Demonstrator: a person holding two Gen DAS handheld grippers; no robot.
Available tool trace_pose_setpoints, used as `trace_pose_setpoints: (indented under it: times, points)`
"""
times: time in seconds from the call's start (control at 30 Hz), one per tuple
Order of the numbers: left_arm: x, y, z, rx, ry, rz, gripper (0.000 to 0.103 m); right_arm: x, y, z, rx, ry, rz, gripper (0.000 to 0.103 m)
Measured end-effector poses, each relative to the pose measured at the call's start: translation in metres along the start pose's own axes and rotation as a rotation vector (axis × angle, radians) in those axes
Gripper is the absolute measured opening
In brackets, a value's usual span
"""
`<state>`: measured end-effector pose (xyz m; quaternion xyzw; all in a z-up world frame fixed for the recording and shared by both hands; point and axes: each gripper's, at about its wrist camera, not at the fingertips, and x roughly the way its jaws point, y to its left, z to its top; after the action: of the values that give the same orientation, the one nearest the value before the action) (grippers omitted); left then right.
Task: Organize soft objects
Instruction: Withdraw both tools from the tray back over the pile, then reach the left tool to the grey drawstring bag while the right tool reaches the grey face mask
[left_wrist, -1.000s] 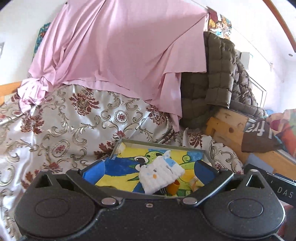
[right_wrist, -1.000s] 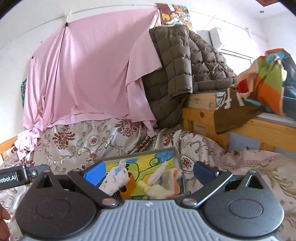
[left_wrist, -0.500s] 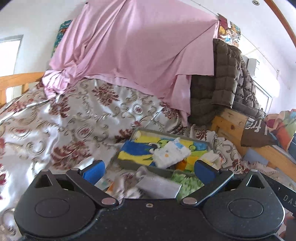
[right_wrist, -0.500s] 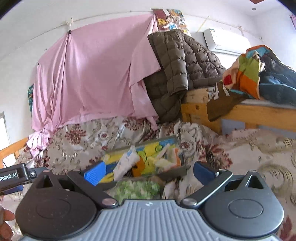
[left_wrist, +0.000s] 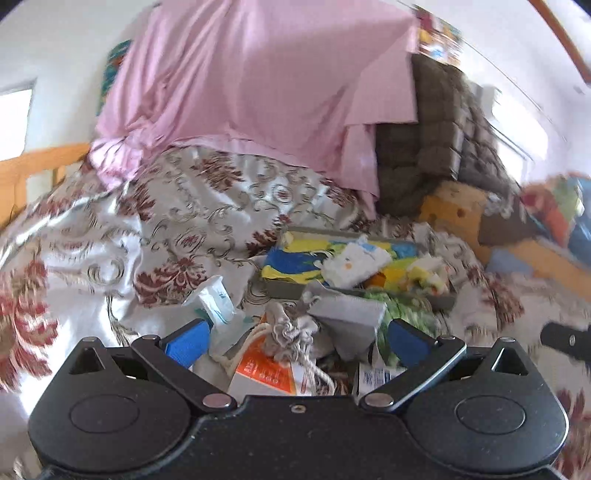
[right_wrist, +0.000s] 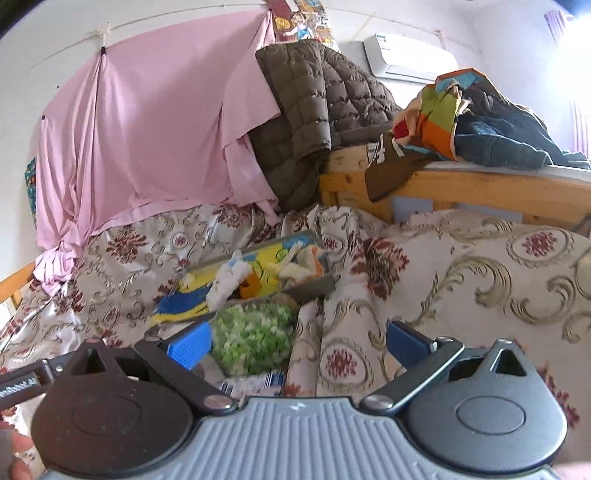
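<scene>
Both hand-held grippers we see spread wide and empty: the left hand-held gripper (left_wrist: 295, 338) above a grey cloth (left_wrist: 345, 319) and knotted rope (left_wrist: 291, 332), the right hand-held gripper (right_wrist: 295, 341) just right of a green fluffy cloth (right_wrist: 251, 338). Farther on the bed (right_wrist: 461, 266), the tray (right_wrist: 314, 286) runs left to right, holding a white sock (left_wrist: 354, 262).

Bedspread (right_wrist: 461, 266) right of tray (right_wrist: 314, 286) bare; clutter pile (left_wrist: 295, 332) crowds tray's near side.

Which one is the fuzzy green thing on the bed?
Find the shallow tray with the bright cartoon picture, lying on the flowery bedspread. The fuzzy green cloth sits just in front of it, the only speckled green and white lump there.
</scene>
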<state>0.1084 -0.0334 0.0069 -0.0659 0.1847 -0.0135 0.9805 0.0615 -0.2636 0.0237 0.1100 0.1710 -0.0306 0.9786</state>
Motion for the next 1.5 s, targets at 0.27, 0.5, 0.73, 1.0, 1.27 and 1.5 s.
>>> trace_pose_setpoints:
  times: [0.27, 0.5, 0.73, 1.0, 1.27, 1.5]
  points:
    - [-0.031, 0.005, -0.003, 0.118, 0.061, -0.044, 0.102, -0.027, 0.030, -0.021, -0.112, 0.054, 0.054, 0.103]
    - [-0.041, 0.020, -0.022, 0.047, 0.112, 0.018, 0.102, -0.028, 0.042, -0.032, -0.162, 0.114, 0.067, 0.103]
    - [-0.044, 0.016, -0.025, 0.103, 0.081, 0.088, 0.102, -0.020, 0.055, -0.044, -0.240, 0.176, 0.097, 0.103]
    - [-0.033, 0.023, -0.025, 0.099, 0.088, 0.142, 0.102, -0.009, 0.059, -0.049, -0.251, 0.210, 0.165, 0.103]
    - [-0.022, 0.028, -0.033, 0.105, 0.127, 0.179, 0.102, -0.004, 0.064, -0.051, -0.267, 0.235, 0.188, 0.103]
    - [-0.015, 0.028, -0.037, 0.115, 0.158, 0.184, 0.102, 0.002, 0.065, -0.051, -0.256, 0.263, 0.216, 0.103]
